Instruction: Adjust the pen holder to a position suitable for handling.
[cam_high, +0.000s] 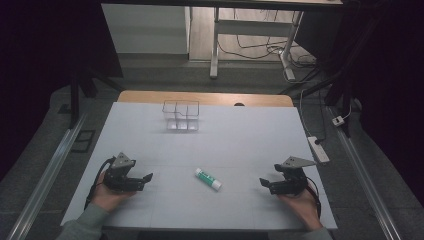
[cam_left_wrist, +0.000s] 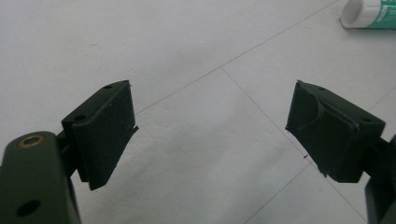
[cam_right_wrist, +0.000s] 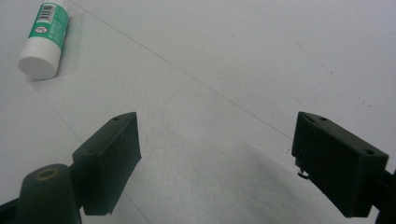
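A white and green glue stick (cam_high: 208, 178) lies on its side on the white table (cam_high: 240, 140), between my two grippers. My left gripper (cam_high: 146, 178) rests near the table's front left, held by a hand, jaws open and empty. In the left gripper view the gripper (cam_left_wrist: 212, 128) stands wide over bare table, with the glue stick (cam_left_wrist: 371, 13) at the top right. My right gripper (cam_high: 264, 182) rests near the front right, also open and empty. In the right gripper view the gripper (cam_right_wrist: 215, 154) is spread wide and the glue stick (cam_right_wrist: 45, 38) lies at the top left.
A clear plastic box with compartments (cam_high: 181, 116) stands at the back middle of the table. A power strip (cam_high: 318, 148) and cables lie on the floor to the right. Desk legs (cam_high: 215, 45) stand beyond the table.
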